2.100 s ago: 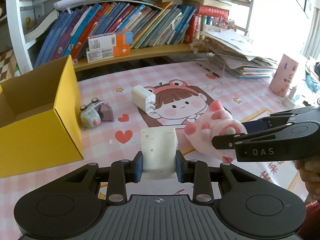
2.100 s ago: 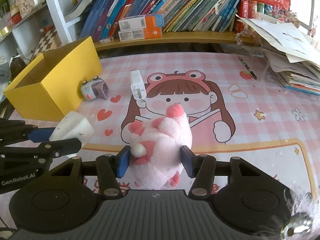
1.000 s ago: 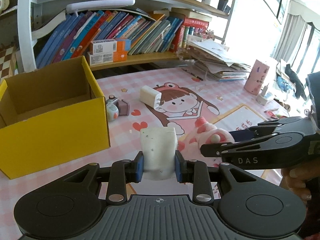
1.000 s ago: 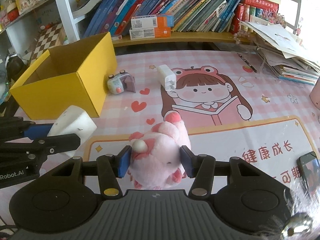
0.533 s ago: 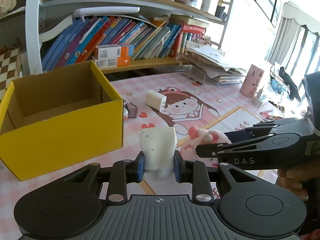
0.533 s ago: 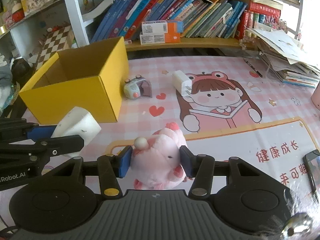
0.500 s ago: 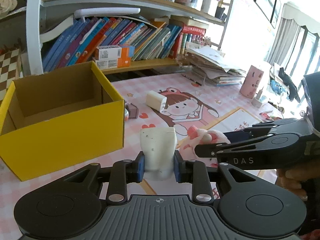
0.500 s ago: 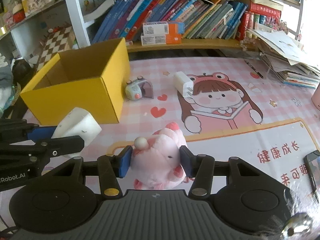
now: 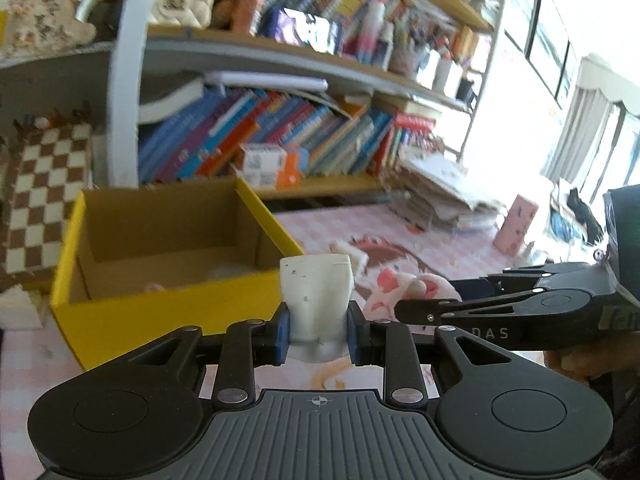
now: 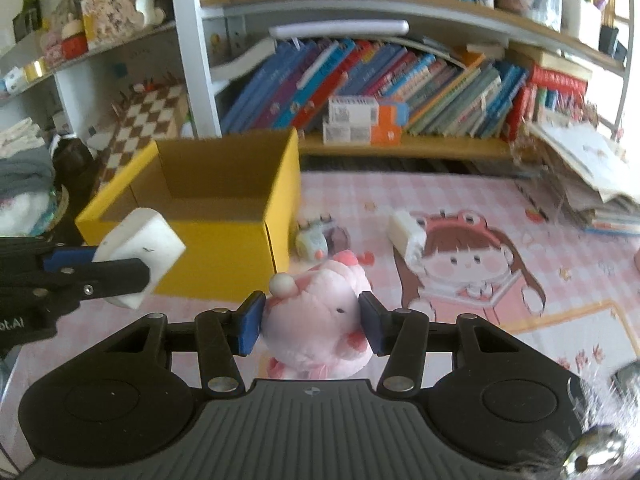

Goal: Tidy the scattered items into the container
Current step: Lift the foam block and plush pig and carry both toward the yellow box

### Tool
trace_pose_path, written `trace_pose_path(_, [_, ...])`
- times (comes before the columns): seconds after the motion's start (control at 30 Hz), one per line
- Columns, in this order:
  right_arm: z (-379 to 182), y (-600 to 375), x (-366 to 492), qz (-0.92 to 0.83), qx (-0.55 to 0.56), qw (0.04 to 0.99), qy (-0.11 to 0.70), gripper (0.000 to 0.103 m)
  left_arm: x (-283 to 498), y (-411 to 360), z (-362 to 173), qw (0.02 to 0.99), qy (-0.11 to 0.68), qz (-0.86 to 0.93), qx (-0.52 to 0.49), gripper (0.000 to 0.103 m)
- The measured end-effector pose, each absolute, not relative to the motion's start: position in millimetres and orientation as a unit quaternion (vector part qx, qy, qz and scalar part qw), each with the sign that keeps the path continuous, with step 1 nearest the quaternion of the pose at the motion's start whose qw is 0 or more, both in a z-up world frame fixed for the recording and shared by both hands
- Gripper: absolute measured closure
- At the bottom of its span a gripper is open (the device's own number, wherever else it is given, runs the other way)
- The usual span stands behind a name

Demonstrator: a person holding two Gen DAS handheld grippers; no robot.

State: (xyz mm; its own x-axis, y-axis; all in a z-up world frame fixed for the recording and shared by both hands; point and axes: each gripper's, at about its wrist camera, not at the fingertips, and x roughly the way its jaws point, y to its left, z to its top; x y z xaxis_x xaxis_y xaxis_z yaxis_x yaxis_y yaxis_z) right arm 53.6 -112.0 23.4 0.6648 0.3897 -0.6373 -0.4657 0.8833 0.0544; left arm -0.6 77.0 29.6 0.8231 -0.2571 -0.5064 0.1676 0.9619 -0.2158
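My left gripper (image 9: 316, 336) is shut on a white sponge block (image 9: 316, 292), held in the air just in front of the open yellow box (image 9: 160, 308). In the right wrist view the sponge (image 10: 140, 248) and box (image 10: 224, 256) show at the left. My right gripper (image 10: 311, 322) is shut on a pink plush pig (image 10: 316, 320), held above the mat to the right of the box; the pig also shows in the left wrist view (image 9: 404, 286). A white charger (image 10: 406, 232) and a small toy car (image 10: 314, 240) lie on the mat.
A pink cartoon desk mat (image 10: 480, 272) covers the table. A bookshelf with books (image 10: 380, 80) runs along the back. A paper stack (image 10: 580, 168) sits at the back right, a pink cup (image 9: 516, 228) further right, a checkered board (image 10: 148, 120) behind the box.
Both grippers have risen and moved left toward the yellow box with their objects held. The box looms larger and its inside shows more.
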Motion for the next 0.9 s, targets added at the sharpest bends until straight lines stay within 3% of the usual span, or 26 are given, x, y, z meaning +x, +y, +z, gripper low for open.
trace_pose_path(0.5, [62.5,-66.4,89.1,0.280,-0.082,0.915,0.279,0.056,24.8,119.4,74.6,0.974,0.203,-0.071,-0.072,0.077])
trace_pose_path(0.9, [76.7,-23.6,126.6,0.307,-0.112,0.913,0.244,0.058,61.9,140.5,80.6,0.977,0.198,-0.043,-0.060,0.077])
